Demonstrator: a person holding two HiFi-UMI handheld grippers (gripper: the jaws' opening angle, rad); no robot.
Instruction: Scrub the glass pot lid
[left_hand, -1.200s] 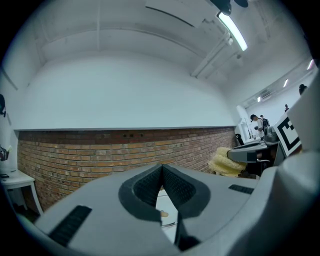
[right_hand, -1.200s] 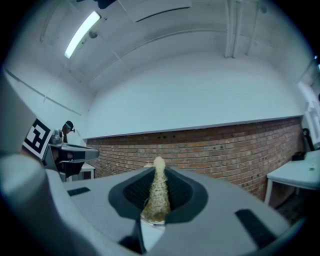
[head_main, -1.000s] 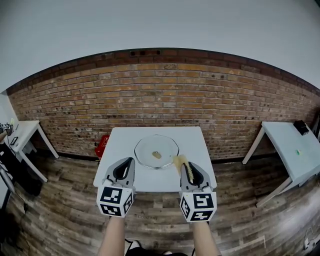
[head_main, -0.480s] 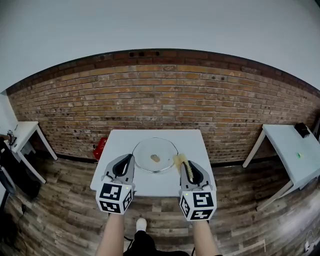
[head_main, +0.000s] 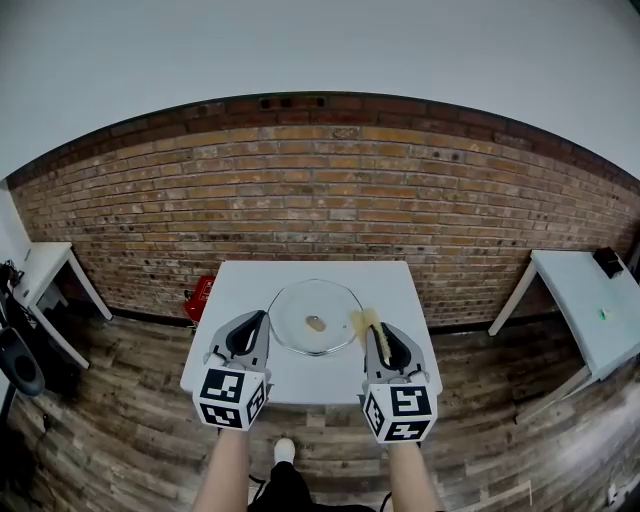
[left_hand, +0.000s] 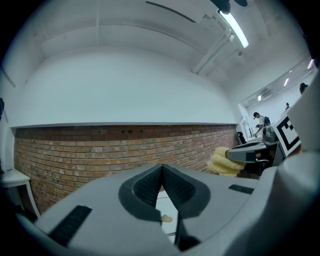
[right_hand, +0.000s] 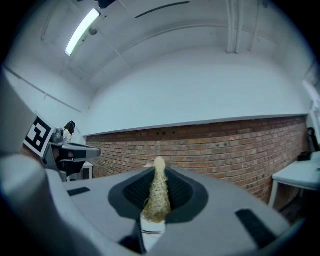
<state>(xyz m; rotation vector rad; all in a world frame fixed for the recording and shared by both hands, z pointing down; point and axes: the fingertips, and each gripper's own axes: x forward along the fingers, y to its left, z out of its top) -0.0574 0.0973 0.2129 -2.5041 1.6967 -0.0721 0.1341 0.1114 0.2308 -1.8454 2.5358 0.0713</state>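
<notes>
A round glass pot lid (head_main: 316, 317) with a tan knob (head_main: 316, 323) lies flat on a small white table (head_main: 245, 282) in the head view. My left gripper (head_main: 257, 318) hovers over the table's near left part, shut with nothing between its jaws, which meet in the left gripper view (left_hand: 161, 173). My right gripper (head_main: 373, 327) is by the lid's right rim, shut on a yellow fibrous scrub pad (head_main: 362, 320). That pad (right_hand: 157, 196) stands pinched between the jaws in the right gripper view and also shows as a yellow scrub pad (left_hand: 223, 161) in the left gripper view.
A brick wall (head_main: 320, 190) runs behind the table. White side tables stand far left (head_main: 35, 265) and far right (head_main: 592, 300). A red object (head_main: 199, 296) sits on the wooden floor (head_main: 130, 400) by the table's left side. A dark chair (head_main: 20, 360) stands at the left.
Both grippers have held their places near the table's front edge. The view has shifted slightly, so the table and lid appear a little lower and nearer.
</notes>
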